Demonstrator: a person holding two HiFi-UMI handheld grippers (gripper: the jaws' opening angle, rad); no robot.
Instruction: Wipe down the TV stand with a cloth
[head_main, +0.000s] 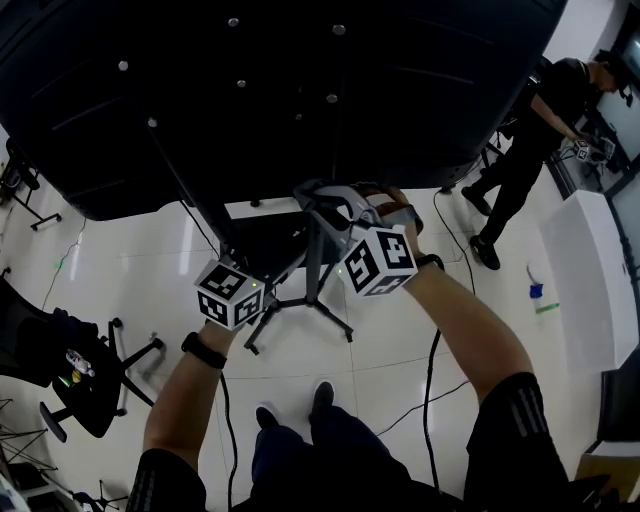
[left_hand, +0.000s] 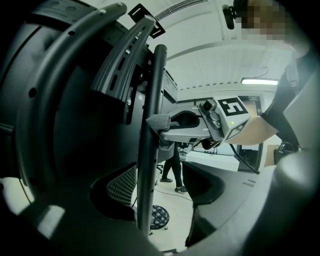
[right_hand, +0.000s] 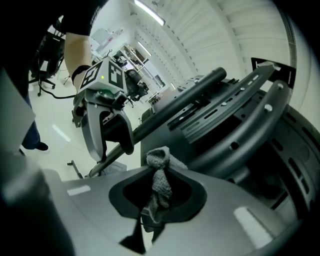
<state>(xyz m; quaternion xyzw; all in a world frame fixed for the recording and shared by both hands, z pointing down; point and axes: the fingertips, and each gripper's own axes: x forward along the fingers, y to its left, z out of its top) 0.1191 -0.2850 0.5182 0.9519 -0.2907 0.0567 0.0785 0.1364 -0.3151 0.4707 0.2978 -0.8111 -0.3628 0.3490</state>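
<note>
Black office chair (head_main: 80, 385) at 8 o'clock. Person in black (head_main: 530, 140) standing at 2 o'clock; small blue object (head_main: 537, 291) on floor, 3 o'clock.

The TV (head_main: 300, 90) is mounted on top of the stand (head_main: 316, 290). The pole (left_hand: 150, 150) passes between the parted jaws of the left gripper (left_hand: 165, 220). Higher on the pole, the right gripper (right_hand: 157, 197) clamps the cloth (right_hand: 160, 172), which touches the pole's side. A chair (head_main: 75, 385) stands to the left. A person (head_main: 535, 130) stands at far right.
</note>
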